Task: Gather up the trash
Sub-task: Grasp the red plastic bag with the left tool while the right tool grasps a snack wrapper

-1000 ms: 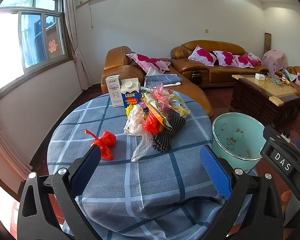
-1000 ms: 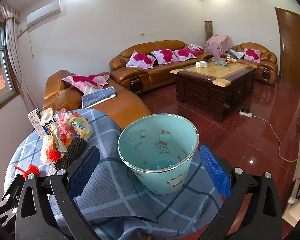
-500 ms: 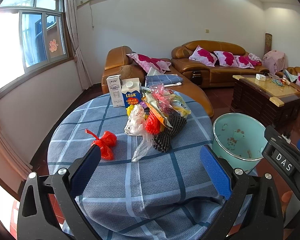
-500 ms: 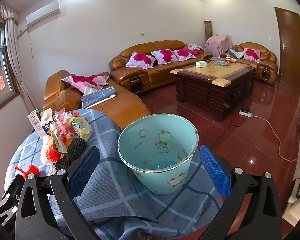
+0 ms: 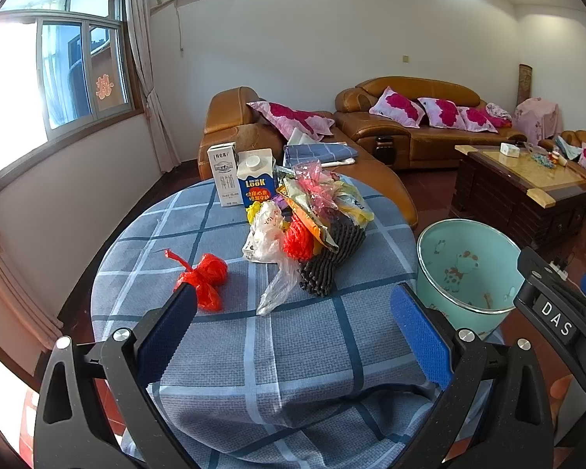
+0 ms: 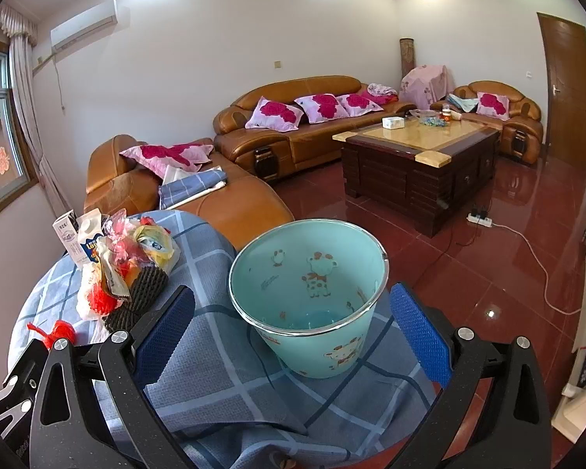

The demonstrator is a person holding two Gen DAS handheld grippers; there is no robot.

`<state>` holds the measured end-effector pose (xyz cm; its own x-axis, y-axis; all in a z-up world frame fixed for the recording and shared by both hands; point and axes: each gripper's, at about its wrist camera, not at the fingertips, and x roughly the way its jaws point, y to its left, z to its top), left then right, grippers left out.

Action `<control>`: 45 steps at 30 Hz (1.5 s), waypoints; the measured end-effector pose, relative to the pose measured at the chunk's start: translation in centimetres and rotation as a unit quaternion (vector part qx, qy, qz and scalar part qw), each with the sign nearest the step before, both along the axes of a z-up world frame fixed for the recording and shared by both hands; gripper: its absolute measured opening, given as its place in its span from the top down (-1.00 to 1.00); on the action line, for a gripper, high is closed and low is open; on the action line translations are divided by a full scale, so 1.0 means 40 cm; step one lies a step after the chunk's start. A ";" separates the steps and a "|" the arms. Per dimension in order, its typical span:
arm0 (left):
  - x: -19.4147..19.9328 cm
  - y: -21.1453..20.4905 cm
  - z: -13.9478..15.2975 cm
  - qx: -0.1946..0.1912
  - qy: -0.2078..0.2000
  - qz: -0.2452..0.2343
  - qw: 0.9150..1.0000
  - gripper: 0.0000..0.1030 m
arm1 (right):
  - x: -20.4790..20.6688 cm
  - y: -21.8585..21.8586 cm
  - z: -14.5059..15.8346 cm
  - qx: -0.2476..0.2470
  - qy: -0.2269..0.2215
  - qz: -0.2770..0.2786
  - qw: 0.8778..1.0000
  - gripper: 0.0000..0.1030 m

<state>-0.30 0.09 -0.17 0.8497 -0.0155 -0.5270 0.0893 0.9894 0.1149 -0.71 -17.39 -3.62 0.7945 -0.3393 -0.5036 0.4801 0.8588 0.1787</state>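
Left claw point(image 5: 293, 332) agape, empty; right claw point(image 5: 558, 312) mostly cropped.

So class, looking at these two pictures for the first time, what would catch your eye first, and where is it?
Probably the bright heap of trash in the middle of the round checked table, with a knotted red bag lying apart on its left. Next, the mint cartoon bin at the table's right edge, seemingly empty.

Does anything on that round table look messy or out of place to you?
Yes. A jumble of wrappers and bags is heaped mid-table, with a red plastic bag lying apart from it. The tablecloth is rumpled into folds at the near edge, and the teal bin stands on the table, near its edge.
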 end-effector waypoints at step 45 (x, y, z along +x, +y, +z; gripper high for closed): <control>0.445 0.354 -0.219 -0.031 0.135 0.059 0.989 -0.45 | 0.505 0.315 -0.056 0.023 0.060 0.283 0.957 -0.01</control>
<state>17.50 14.24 -8.91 0.6766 0.0360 -0.7354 -0.0074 0.9991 0.0422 19.50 -4.78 -5.85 0.7794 0.1536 -0.6074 -0.0402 0.9798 0.1961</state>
